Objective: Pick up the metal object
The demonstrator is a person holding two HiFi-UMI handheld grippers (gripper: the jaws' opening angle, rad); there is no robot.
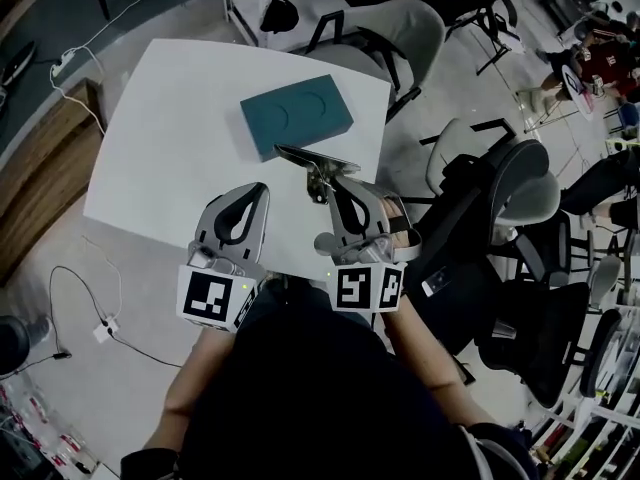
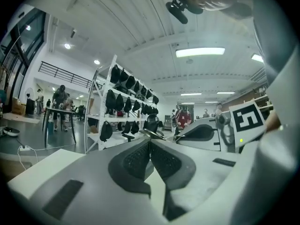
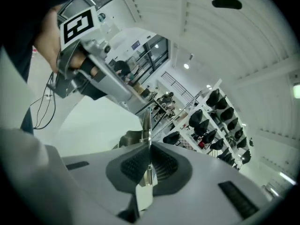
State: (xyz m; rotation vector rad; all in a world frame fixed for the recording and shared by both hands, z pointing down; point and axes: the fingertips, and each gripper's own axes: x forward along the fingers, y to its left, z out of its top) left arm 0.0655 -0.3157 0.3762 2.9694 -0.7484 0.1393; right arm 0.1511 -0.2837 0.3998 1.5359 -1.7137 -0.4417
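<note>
**A:** Metal object [image 1: 315,160] is in our right gripper [image 1: 333,190]. The jaws are clenched on it, with the thin sheet pinched edge-on between the pads.

**B:** Agreed. In the right gripper view it stands straight out of the jaws toward twelve o'clock, and it looks like a flat strip with a bulkier part at its far end. Where do we have it over the table [image 1: 170,118]?

**A:** In the head view it hangs at the table's near right side, just at five o'clock of the teal box [image 1: 295,115]. Its broad blade runs roughly nine to three across our jaw tips. We'd judge it lifted clear of the surface, though we can't be sure of the gap.

**B:** And our left gripper [image 1: 256,194]?

**A:** It's at nine o'clock of the right one, close beside it, with its jaws pressed together on nothing.

**B:** So the right hand owns this one. The piece sits at twelve o'clock from those jaws, and the grip is near one end, so most of the weight hangs out front. We'd say the pick is essentially made.
</note>
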